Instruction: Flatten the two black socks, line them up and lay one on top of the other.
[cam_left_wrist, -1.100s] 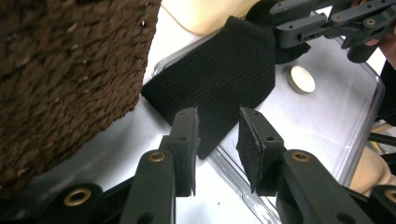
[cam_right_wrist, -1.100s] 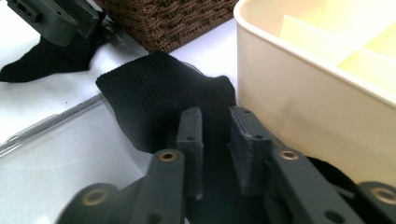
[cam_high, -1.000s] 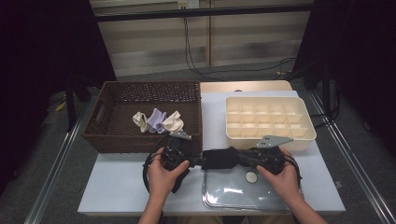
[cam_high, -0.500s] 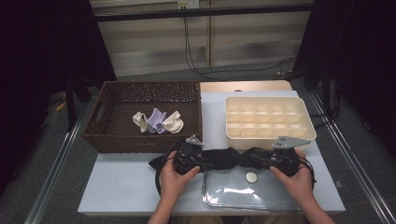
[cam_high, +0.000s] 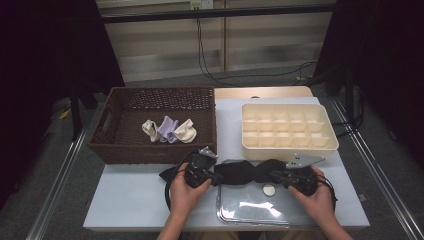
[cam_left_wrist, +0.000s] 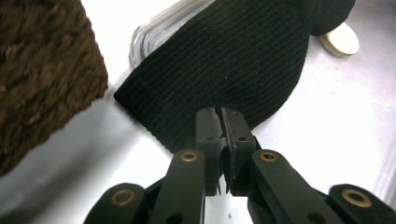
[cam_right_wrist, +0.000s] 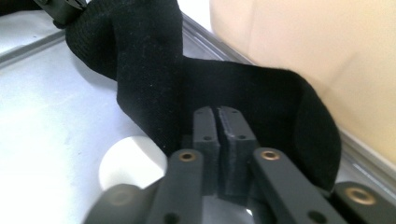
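Black sock (cam_high: 242, 172): 1 item, dark ribbed knit, stretched left to right between 2 hand-held grippers at the near edge of the table (cam_high: 130, 200).

Left hand-held gripper (cam_left_wrist: 221, 122): jaws have just been closing and now stand pressed together, pinching the sock's left end; ribbed fabric spreads away beyond the tips.

Right hand-held gripper (cam_right_wrist: 217, 122): jaws likewise just closed, pinching the right end, where the knit folds and twists around the tips.

Position: sock hangs over the far rim of a clear tray (cam_high: 250, 212), apparently just above it. 1 small white disc (cam_high: 269, 190) lies on the tray under the sock's right half.

Surroundings: brown wicker basket (cam_high: 107, 145) at far left, holding 3 pale rolled socks (cam_high: 170, 131); cream compartment box (cam_high: 330, 142) at far right, cells empty.

Risk, judged: each grip takes only a thin edge of fabric, so a firm outward pull could slip the knit out of 1 pair of jaws and drop that end. The twist near the right end may set into a crooked fold. Dragging fabric could push the disc.
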